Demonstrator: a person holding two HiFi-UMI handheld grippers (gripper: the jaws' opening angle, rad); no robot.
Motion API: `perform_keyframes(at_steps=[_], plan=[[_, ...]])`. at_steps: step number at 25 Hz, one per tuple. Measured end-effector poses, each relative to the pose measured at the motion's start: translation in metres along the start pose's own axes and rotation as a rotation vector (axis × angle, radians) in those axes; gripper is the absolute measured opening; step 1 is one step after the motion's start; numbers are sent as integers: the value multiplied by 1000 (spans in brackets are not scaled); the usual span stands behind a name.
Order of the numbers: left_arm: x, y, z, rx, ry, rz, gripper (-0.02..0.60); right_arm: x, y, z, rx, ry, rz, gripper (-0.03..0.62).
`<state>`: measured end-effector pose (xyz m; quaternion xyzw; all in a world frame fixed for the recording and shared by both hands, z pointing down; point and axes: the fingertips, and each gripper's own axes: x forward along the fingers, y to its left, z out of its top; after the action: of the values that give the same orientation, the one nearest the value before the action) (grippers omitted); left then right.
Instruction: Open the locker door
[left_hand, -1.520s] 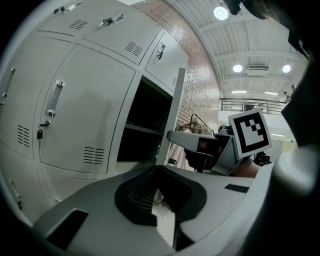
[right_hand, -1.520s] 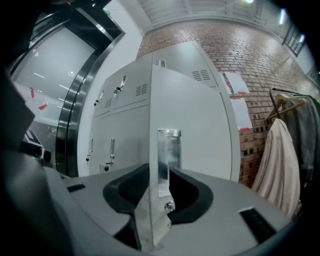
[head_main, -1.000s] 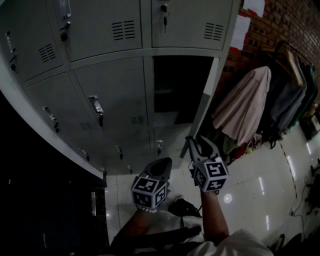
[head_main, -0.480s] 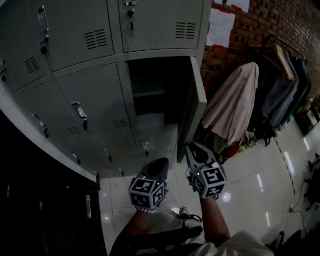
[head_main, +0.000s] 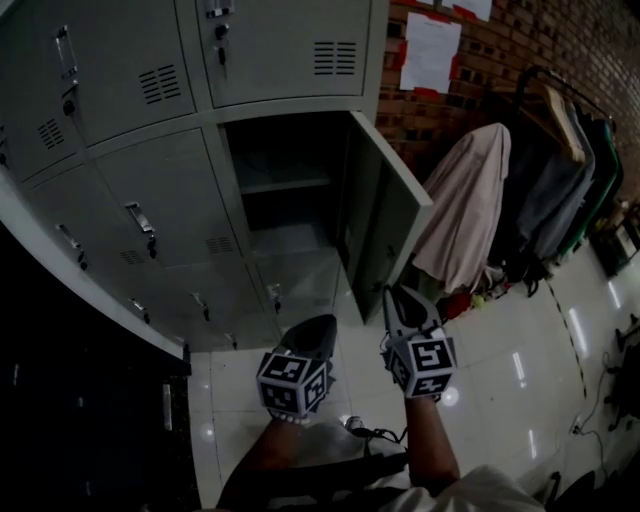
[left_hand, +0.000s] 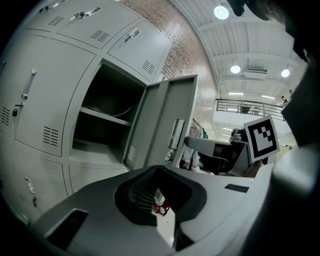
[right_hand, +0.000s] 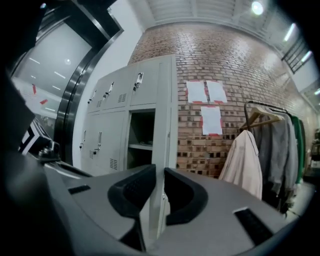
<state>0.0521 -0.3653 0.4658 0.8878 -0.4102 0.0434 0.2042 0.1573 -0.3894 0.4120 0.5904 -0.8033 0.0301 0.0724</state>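
Note:
The grey locker door (head_main: 388, 222) of a middle-row compartment (head_main: 285, 190) stands swung wide open, with a shelf inside. My right gripper (head_main: 397, 297) hovers just below the door's lower outer corner. In the right gripper view its jaws (right_hand: 159, 172) are closing to a narrow gap. The door's edge (right_hand: 164, 145) lines up in that gap beyond the tips, and the pads do not press on it. My left gripper (head_main: 318, 327) hangs lower left, away from the door (left_hand: 167, 117). Its jaws (left_hand: 161, 170) meet at the tips with nothing between them.
Shut lockers (head_main: 160, 200) with handles and keys fill the left. A clothes rack (head_main: 560, 170) with a beige coat (head_main: 465, 215) stands right of the door against a brick wall (head_main: 520, 40) with papers. A cable (head_main: 365, 432) lies on the tiled floor.
The locker door has swung from nearly edge-on to wide open. The right gripper has stayed near its lower corner and the lockers have shifted left in view.

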Motion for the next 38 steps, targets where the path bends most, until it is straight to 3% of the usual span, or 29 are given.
perform_keyframes(at_steps=[22,31,38], plan=[[24,-23,2,18,-11,119,-6,2,-90,-5,101,-34,4,17],[20,-31,-4,-8,-20,187,-6,-4,-75,-1,79,-42,96,18],[-5,-29,-26,-78,-28,308,-6,-24,-61,-8,56,-29,206,17]])
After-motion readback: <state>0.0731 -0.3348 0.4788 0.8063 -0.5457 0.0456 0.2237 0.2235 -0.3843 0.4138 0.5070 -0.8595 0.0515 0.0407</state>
